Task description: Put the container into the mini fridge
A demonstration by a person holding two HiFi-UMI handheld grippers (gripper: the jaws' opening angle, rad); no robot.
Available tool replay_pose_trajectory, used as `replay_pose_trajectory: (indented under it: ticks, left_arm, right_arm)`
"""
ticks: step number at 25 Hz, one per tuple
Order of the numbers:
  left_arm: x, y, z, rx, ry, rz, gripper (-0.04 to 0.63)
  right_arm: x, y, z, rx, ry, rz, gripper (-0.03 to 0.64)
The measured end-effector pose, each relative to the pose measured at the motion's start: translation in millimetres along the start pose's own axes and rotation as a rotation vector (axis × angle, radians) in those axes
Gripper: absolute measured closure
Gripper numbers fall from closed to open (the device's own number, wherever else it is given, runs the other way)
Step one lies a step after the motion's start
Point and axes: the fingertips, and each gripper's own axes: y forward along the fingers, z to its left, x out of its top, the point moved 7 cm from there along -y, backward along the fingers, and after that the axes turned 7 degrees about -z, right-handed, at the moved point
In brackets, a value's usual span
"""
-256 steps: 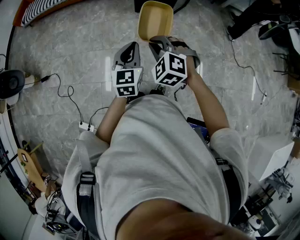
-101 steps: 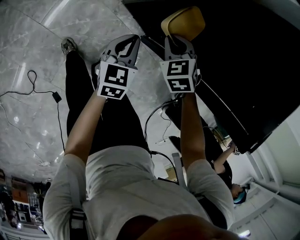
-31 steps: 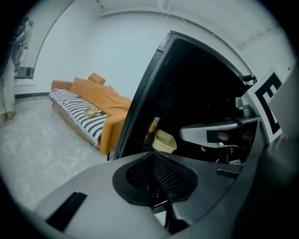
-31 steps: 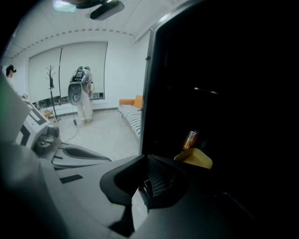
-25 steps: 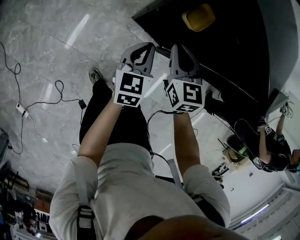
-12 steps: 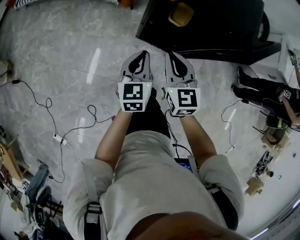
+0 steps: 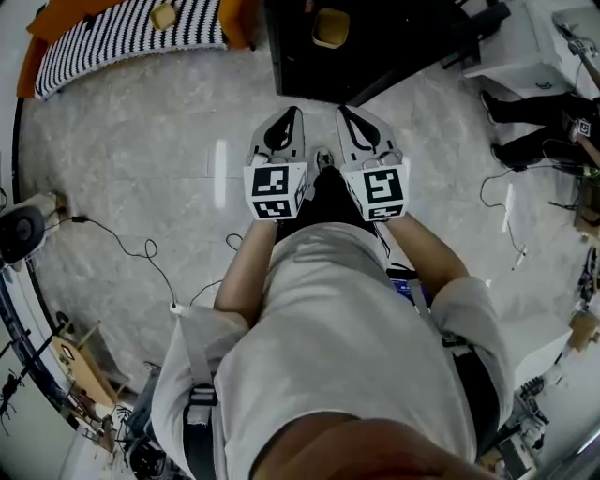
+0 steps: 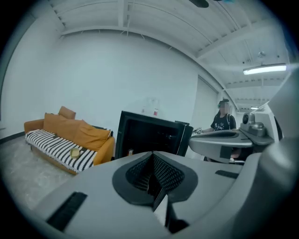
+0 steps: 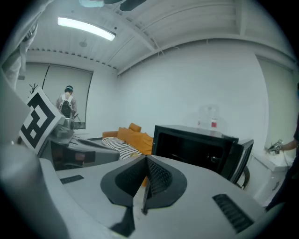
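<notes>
Change under inspection: release of the container. Four seconds back, riding clamped in the right gripper at the dark opening. One second back, already lying loose inside, with both grippers withdrawing. Now sitting in the mini fridge, well apart from either gripper, with the person standing farther off. Showing the fridge only at the top edge of the head view. Judging the placing as done, with nothing of the task sentence appearing left over. Noting the fridge door hanging open at the right side, though not being asked to shut it.

Holding both grippers close in front of the body, side by side, pointing toward the fridge. Reading the right gripper's jaws as pressed together on nothing in its own view. Reading the left gripper likewise: jaws together, nothing between them.

Appearing small and yellowish-tan, rounded-square in outline, open top turned toward the camera, seemingly upright and not tilting. Showing no lid and no contents, so far as so small a picture is allowing. Standing out plainly against the black interior, left of its middle; not managing to tell which shelf is bearing it. Noting, well apart to the left, an orange sofa with a striped cover, playing no part.
</notes>
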Motion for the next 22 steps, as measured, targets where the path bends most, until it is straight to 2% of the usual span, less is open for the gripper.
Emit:
replay_pose_trajectory:
  ticks: [4,7,14,18,22]
  left_arm:
    - [23,-26,-10,-0.037,0.037,-0.065,0.583]
    - [28,-32,-6,-0.057,0.021,-0.081,0.583]
    - [42,-45,-9,-0.07,0.048,-0.098,0.583]
    - [36,-50,-8,-0.083,0.062,-0.087,0.583]
    - [25,-64,14,-0.087,0.06,-0.081,0.583]
  right_arm:
    - [22,-22,4,-0.09,-0.01,-0.059,0.578]
    - [27,-22,9,-0.132,0.019,-0.064,0.578]
    - [51,-25,19,-0.143,-0.022,-0.085,0.578]
    - [44,-27,21,-0.157,-0.004,-0.073,0.578]
    - [29,-17,49,-0.166,0.029,-0.057,0.578]
